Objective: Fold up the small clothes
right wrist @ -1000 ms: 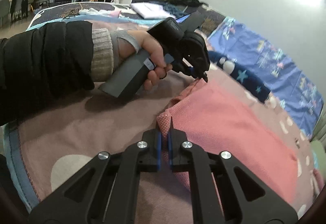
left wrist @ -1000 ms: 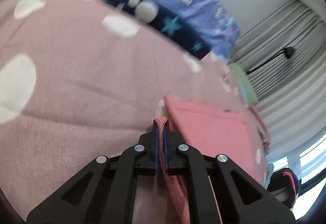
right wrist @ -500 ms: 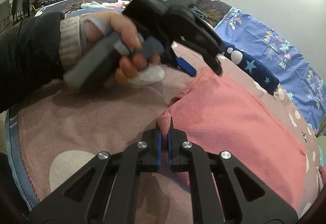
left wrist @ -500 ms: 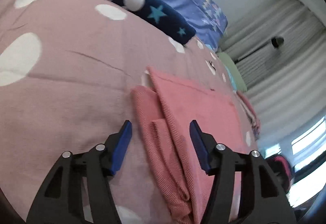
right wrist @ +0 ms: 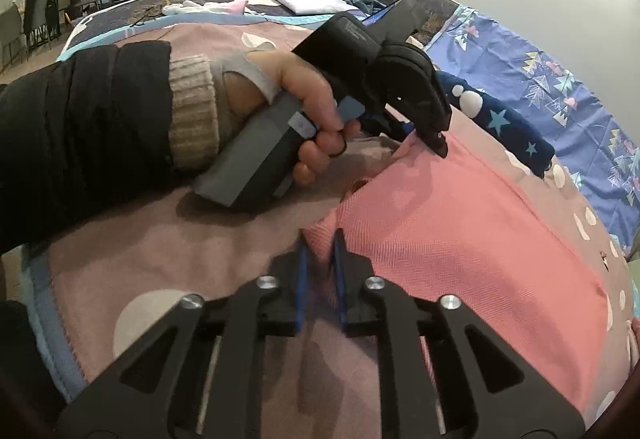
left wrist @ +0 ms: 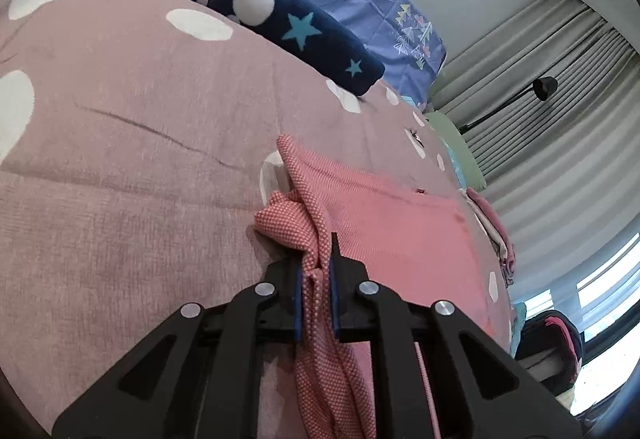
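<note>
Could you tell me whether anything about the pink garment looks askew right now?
Yes: the pink garment lies mostly flat, but its near edge is bunched into loose folds by the closing left tongs.

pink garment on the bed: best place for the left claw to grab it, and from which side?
Grip the bunched corner of the pink garment nearest the camera, coming in low from the near edge. The cloth stands up in a ridge there; elsewhere it lies flat on the bedspread. The left claw is closing with that fold between its jaws.

Navy star-print cushion (left wrist: pixel 280 27) lies on the dotted mauve bedspread (left wrist: pixel 120 119); grey curtains (left wrist: pixel 560 111) hang beyond.
</note>
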Tool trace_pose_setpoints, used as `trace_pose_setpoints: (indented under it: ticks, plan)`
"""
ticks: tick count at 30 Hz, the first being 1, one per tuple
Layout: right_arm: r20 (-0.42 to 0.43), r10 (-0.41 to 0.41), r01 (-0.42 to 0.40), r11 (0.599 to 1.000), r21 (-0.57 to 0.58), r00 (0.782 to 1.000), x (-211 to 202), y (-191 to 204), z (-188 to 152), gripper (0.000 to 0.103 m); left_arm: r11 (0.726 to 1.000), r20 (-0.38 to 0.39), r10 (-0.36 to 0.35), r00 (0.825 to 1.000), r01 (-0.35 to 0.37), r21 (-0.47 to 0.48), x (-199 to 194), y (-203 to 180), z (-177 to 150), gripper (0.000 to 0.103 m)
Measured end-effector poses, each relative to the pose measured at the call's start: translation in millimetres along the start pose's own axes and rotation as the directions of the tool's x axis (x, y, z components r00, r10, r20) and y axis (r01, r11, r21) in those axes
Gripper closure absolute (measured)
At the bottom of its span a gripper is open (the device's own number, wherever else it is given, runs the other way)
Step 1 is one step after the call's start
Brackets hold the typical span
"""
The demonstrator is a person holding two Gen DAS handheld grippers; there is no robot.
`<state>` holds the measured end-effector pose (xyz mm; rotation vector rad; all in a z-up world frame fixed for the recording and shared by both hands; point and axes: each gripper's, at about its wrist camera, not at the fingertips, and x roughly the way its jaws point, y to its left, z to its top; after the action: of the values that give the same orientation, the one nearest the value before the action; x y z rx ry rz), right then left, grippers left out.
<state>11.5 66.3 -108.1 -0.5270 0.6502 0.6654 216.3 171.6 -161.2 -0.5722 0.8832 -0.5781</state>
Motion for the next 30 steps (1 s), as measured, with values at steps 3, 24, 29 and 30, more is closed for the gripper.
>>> trace_pose_setpoints:
  ticks: [3,24,29,30]
  plan:
    - [0.000,-0.055,0.055,0.998,-0.037,0.998,-9,6,-8,0.072,0.999,0.001,-0.027,1.000,0.027,-0.034,-2,6,-1,0.089]
    - [0.045,-0.175,0.172,0.983,0.059,0.984,-6,-21,21,0.098,0.999,-0.051,0.042,0.998,-0.041,0.022,10,-21,15,0.091]
    - [0.097,-0.160,0.142,0.976,0.167,0.982,-36,-44,22,0.098,0.995,-0.012,0.052,0.999,-0.051,0.085,-2,-55,22,0.091]
    - [0.108,-0.165,0.144,0.973,0.181,0.980,-42,-50,22,0.098,0.994,-0.009,0.056,0.998,-0.055,0.089,-3,-59,23,0.091]
